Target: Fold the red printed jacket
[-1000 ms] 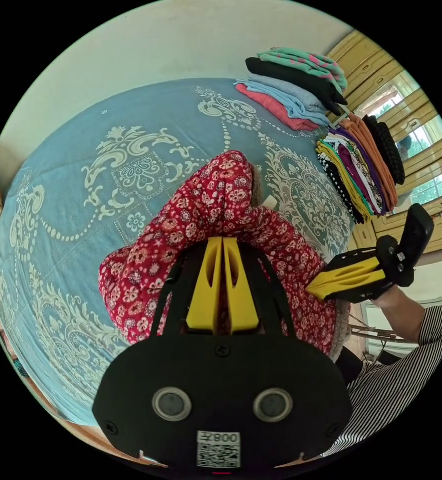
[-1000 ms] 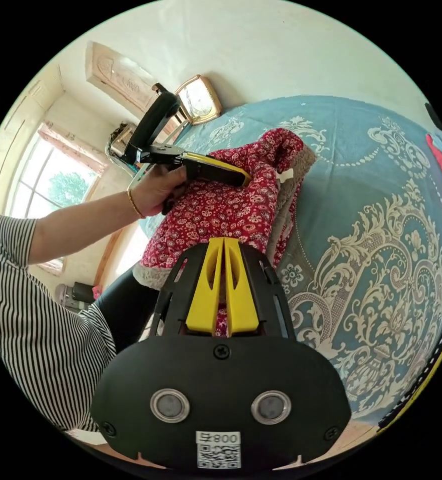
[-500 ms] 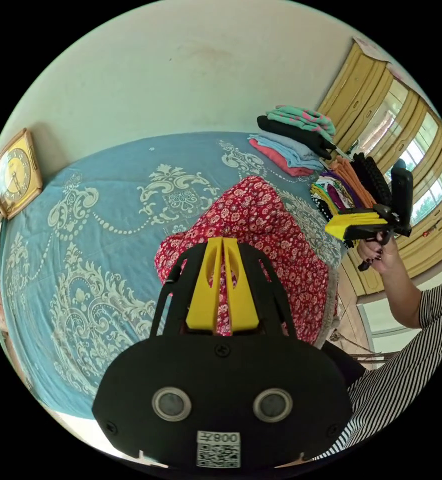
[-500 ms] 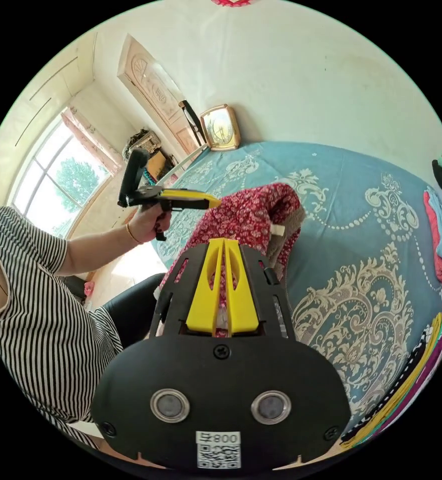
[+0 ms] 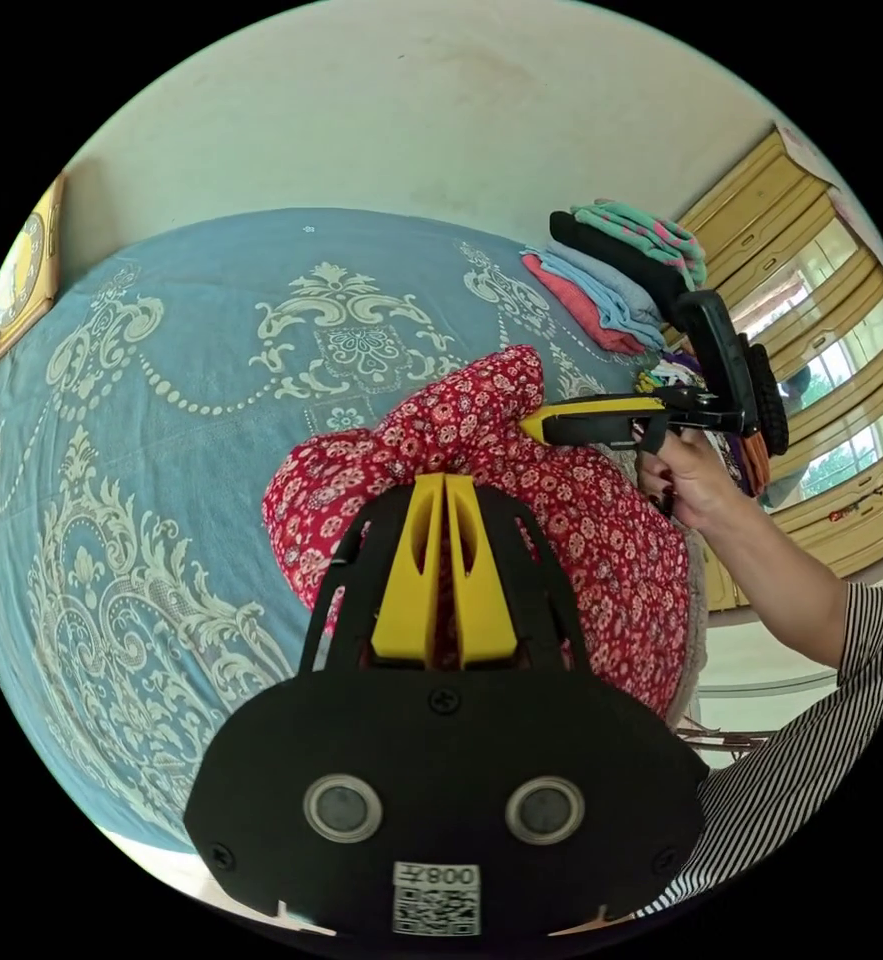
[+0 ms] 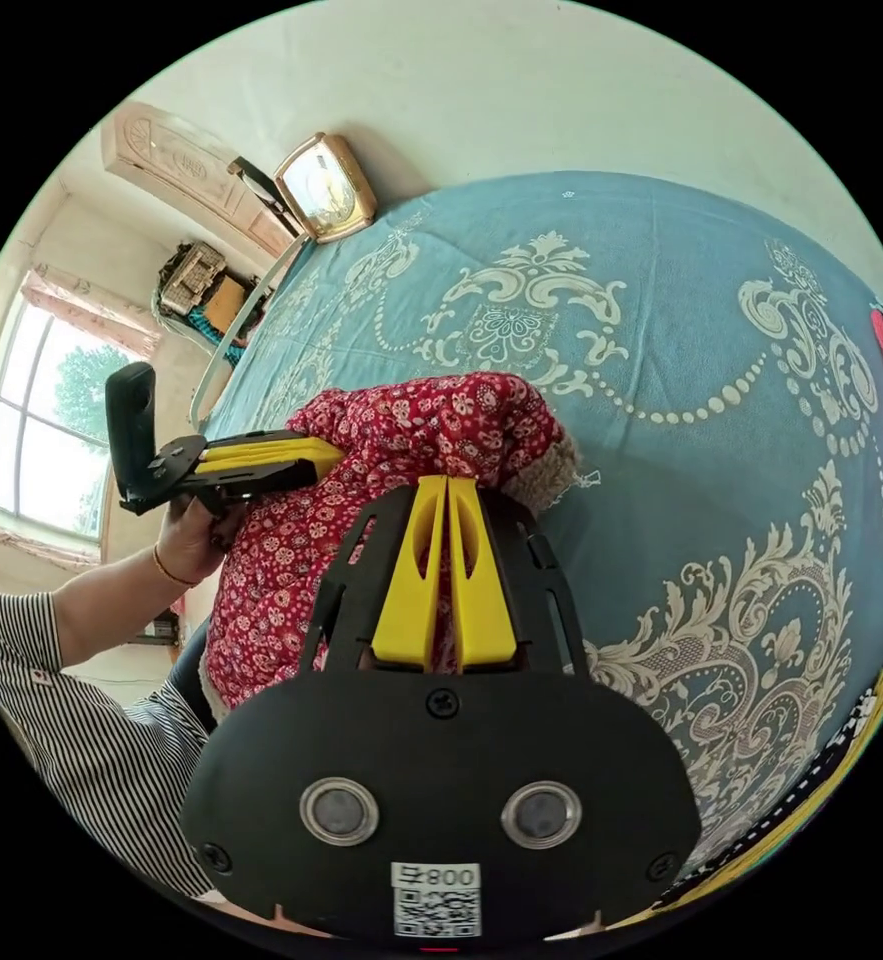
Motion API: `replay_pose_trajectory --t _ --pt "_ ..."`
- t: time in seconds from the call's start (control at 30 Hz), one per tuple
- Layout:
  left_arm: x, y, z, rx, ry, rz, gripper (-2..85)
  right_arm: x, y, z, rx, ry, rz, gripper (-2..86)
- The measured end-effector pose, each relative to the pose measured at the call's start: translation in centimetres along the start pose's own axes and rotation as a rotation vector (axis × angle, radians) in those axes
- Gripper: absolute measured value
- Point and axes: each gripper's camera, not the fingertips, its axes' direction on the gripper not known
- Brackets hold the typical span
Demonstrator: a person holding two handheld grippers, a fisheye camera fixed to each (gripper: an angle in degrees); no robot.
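The red printed jacket (image 5: 591,530) lies bunched in a thick fold on the blue patterned bedspread (image 5: 161,400), near the bed's edge by the person. Its beige fleece lining (image 6: 551,480) shows along one side. My left gripper (image 5: 445,480) is shut, its tips over the jacket's red cloth. In the right gripper view the left gripper (image 6: 333,455) touches the jacket (image 6: 411,430) from the side. My right gripper (image 6: 446,482) is shut too; its closed tips (image 5: 529,425) press against the raised top of the fold. No cloth shows between either pair of jaws.
Two stacks of folded clothes (image 5: 621,280) sit at the far corner of the bed, beside wooden window frames (image 5: 821,330). A framed clock (image 6: 326,190) leans on the wall at the bed's other end. The person's striped sleeve (image 5: 811,740) is close by. Bedspread (image 6: 711,400) lies bare beyond the jacket.
Half a second ago both grippers were held up in the air away from the jacket. Both have come back down, shut, and now touch the folded jacket.
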Motion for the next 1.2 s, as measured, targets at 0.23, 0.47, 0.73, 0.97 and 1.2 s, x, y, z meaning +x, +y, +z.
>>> replay_pose_trajectory --t 0.23,0.47,0.73,0.97,1.2 --pt "1.9 6.9 -5.6 0.137 0.168 0.051 0.2 -3.0 5.4 -7.3 0.156 -0.033 -0.121 0.1" --pt "1.2 13.8 0.4 -0.016 0.169 -0.022 0.2 -3.3 13.3 -2.9 -0.011 -0.081 -0.106 0.1" --pt "-0.9 16.4 -0.1 -0.018 0.196 -0.043 2.0 -0.1 14.0 -2.7 0.037 -0.120 -0.023 0.7" --pt "-7.1 24.5 -2.7 0.082 0.249 -0.316 16.1 3.4 16.7 -6.6 0.192 -0.301 0.062 7.3" --pt "-12.7 29.1 2.1 -0.007 0.474 -0.504 22.9 8.8 19.0 -10.1 0.297 -0.346 0.175 15.9"
